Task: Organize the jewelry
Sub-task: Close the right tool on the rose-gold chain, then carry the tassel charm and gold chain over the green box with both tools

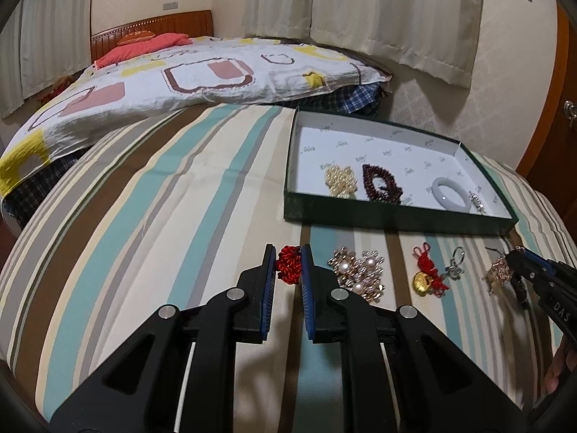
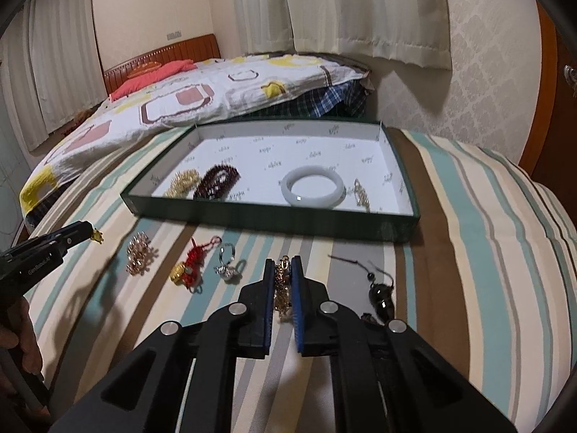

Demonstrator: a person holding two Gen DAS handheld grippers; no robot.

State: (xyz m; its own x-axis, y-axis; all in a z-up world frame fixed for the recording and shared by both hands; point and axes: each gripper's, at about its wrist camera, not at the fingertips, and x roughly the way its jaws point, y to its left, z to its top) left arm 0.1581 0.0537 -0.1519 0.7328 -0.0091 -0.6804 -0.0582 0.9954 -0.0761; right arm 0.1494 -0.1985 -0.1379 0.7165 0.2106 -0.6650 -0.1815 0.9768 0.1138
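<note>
My left gripper (image 1: 288, 252) is shut on a red knotted ornament (image 1: 287, 267) just above the striped bedspread. My right gripper (image 2: 282, 265) is shut on a gold chain piece (image 2: 282, 290) that hangs between its pads; it also shows at the right of the left wrist view (image 1: 499, 270). A green box (image 1: 396, 216) with a white lining holds a pearl cluster (image 1: 340, 180), a dark red bead bracelet (image 1: 382, 183), a white bangle (image 2: 313, 187) and a small chain (image 2: 361, 193). A pearl brooch (image 1: 359, 274), a red-and-gold charm (image 1: 429, 276) and a silver ring (image 2: 228, 266) lie on the bedspread in front of the box.
A black bead pendant on a cord (image 2: 378, 294) lies right of my right gripper. A patterned quilt (image 1: 187, 83) is heaped behind the box. Curtains (image 1: 393, 11) and a wall stand beyond. The bedspread (image 1: 162, 195) curves down at left and right.
</note>
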